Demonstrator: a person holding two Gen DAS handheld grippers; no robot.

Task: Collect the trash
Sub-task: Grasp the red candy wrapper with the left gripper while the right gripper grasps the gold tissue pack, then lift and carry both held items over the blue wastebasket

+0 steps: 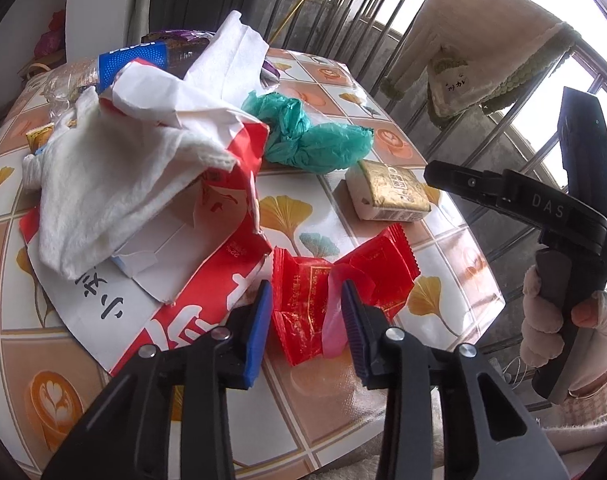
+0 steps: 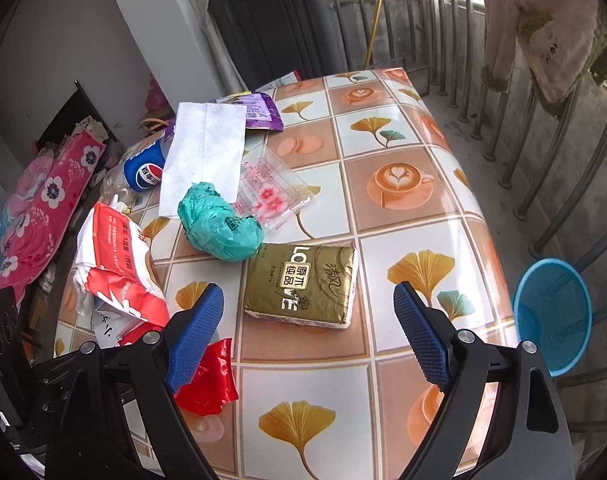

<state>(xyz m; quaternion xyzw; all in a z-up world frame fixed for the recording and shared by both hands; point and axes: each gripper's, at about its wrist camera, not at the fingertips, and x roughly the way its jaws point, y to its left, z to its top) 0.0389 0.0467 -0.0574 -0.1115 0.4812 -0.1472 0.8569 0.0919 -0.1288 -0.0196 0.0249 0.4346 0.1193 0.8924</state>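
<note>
On the near edge of a table (image 2: 415, 208) covered in a leaf-and-coffee-cup patterned cloth lies a crumpled red wrapper (image 1: 303, 312). The left gripper (image 1: 306, 316) is lowered over it, its blue pads partly closed with the wrapper between them; whether the pads press on it cannot be told. Just behind the wrapper sits a gold tissue pack (image 2: 303, 284), and the right gripper (image 2: 309, 332) hangs above the table in front of that pack, jaws wide apart and holding nothing. A gloved hand (image 1: 559, 320) grips its black handle. Behind the pack rests a bunched teal plastic bag (image 2: 219, 224). To the left is a heap: a torn red-and-white paper bag (image 1: 175, 280) with white tissue (image 1: 115, 184) on top, and a blue-labelled soda bottle (image 2: 143, 168) further back. A blue basket (image 2: 551, 316) stands on the floor to the table's right, beside metal railings (image 2: 543, 152).
</note>
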